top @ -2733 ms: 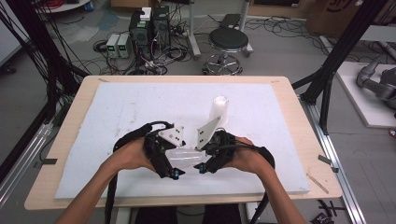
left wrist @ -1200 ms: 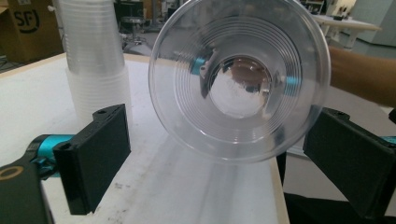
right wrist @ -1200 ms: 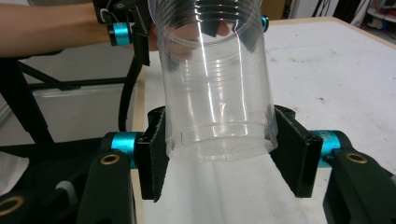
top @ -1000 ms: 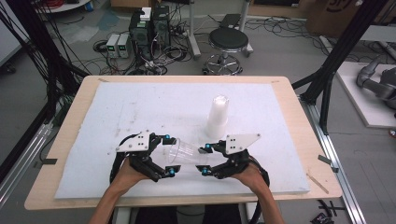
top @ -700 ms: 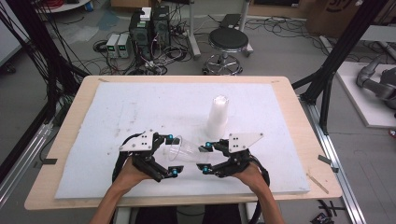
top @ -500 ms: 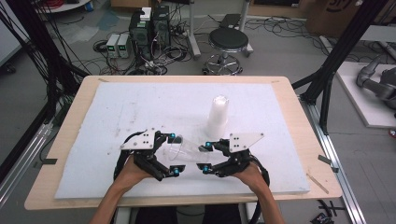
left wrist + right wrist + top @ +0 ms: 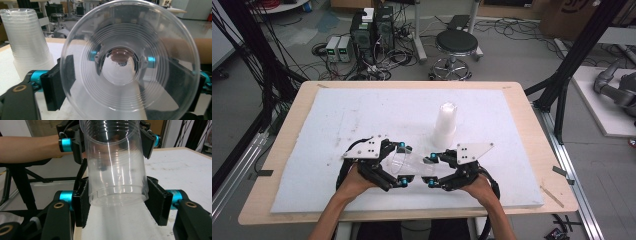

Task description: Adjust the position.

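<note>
Stack of clear cups [image 7: 445,125] stands upright on white tabletop [image 7: 337,115], approx 12 o'clock from both hands. Left tool [image 7: 401,163] and right tool [image 7: 432,170] both clamp one clear cup [image 7: 412,165] lying sideways betw. them, near 6 o'clock edge.

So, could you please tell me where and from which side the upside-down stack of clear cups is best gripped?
Grip the stack of cups low on its wall, near the wide rim resting on the table, coming in level from the person's side. It tapers upward, so a high grip would likely slip off. Both tools are busy with a cup.
</note>
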